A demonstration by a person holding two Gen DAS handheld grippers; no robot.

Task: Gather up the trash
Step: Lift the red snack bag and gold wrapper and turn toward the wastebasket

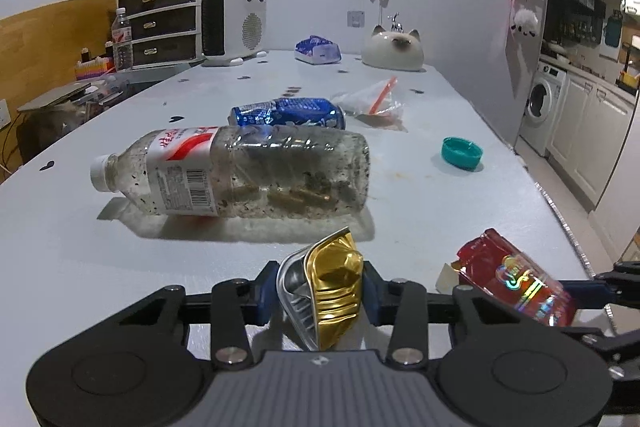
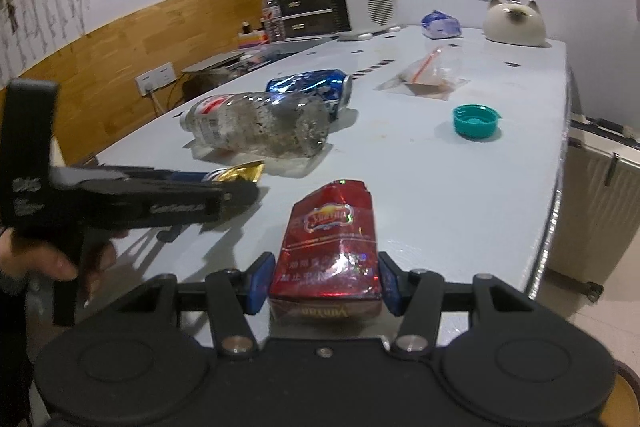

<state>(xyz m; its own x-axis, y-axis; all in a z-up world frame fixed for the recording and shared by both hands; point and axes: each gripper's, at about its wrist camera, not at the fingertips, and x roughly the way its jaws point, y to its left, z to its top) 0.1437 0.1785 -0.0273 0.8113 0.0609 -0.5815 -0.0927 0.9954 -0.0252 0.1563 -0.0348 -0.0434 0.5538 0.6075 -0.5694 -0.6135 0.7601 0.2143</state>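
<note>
The left fingers [image 1: 280, 291] clamped a crumpled gold wrapper [image 1: 334, 287], light and springy, while the right gripper [image 2: 323, 285] pinched a stiff but crushable red pack [image 2: 332, 251] by its sides, at six o'clock on the tabletop [image 2: 460, 187].

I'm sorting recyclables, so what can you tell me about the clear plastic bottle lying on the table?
The clear plastic bottle lies on its side on the pale table, white cap on and pointing left in the left wrist view. A red-and-white label with a barcode wraps its neck end. The walls are speckled with dark grime, and brownish debris sits inside. The crushed blue can lies just behind it; contact between them cannot be told. Neither gripper touches it.
</note>
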